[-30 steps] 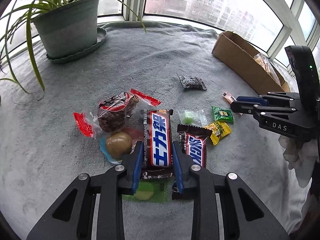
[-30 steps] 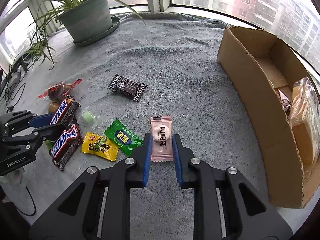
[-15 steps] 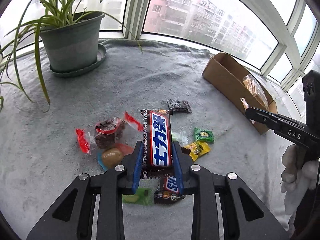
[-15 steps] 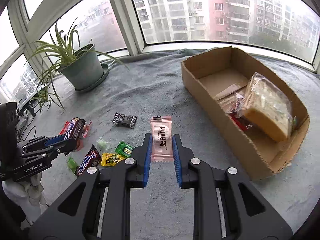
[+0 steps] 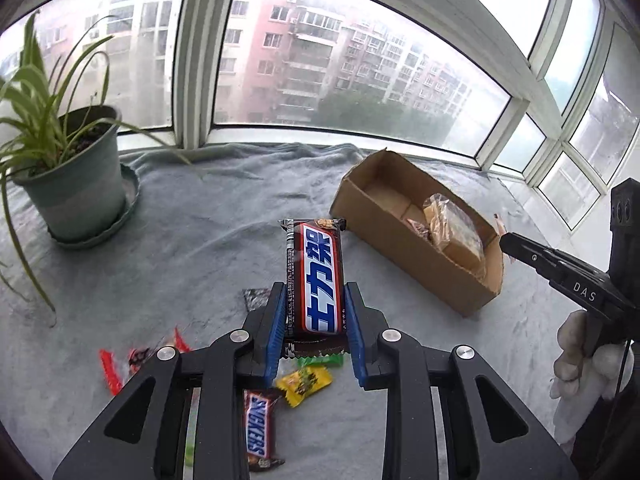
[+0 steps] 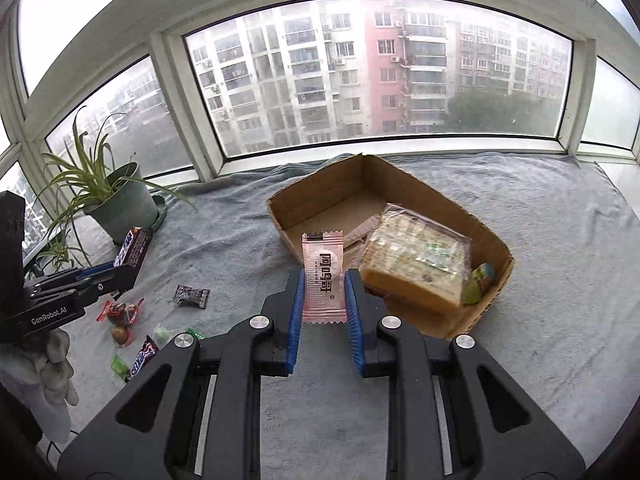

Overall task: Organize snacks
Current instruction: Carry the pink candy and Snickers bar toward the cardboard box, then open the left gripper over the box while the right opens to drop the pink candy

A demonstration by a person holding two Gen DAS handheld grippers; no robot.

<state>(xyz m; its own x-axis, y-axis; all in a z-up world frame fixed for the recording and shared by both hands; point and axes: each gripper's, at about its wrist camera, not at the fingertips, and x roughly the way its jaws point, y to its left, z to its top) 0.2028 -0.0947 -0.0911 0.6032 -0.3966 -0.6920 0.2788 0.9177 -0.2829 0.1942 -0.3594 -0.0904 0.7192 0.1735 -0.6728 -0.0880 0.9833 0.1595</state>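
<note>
While both units are up off the counter (image 5: pixel 200 240), each has a snack clamped: left hand-held gripper (image 5: pixel 316 320) is closed on the Snickers bar w/ Chinese lettering (image 5: pixel 316 276), bar standing lengthwise btwn the blue pads, centre frame in left wrist view. Right hand-held gripper (image 6: pixel 324 312) is closed on the pink candy sachet (image 6: pixel 323 276), upright, centre frame in right wrist view. Below left unit, lower centre: second Snickers bar (image 5: pixel 258 426), yellow candy (image 5: pixel 306 382), green candy (image 5: pixel 320 360) partly hidden; red-wrapped snack (image 5: pixel 136 356) lower left, blurred. Black sachet (image 6: pixel 191 295) sits left of centre, apart from the rest. Further back, cardboard box (image 6: pixel 320 196) lies on grey cloth, holding a clear-bagged cake (image 6: pixel 416 264) + small items. Potted plant (image 5: pixel 68 184) far left by the window (image 6: pixel 380 72). Gloved hand (image 5: pixel 580 356) at right edge.
</note>
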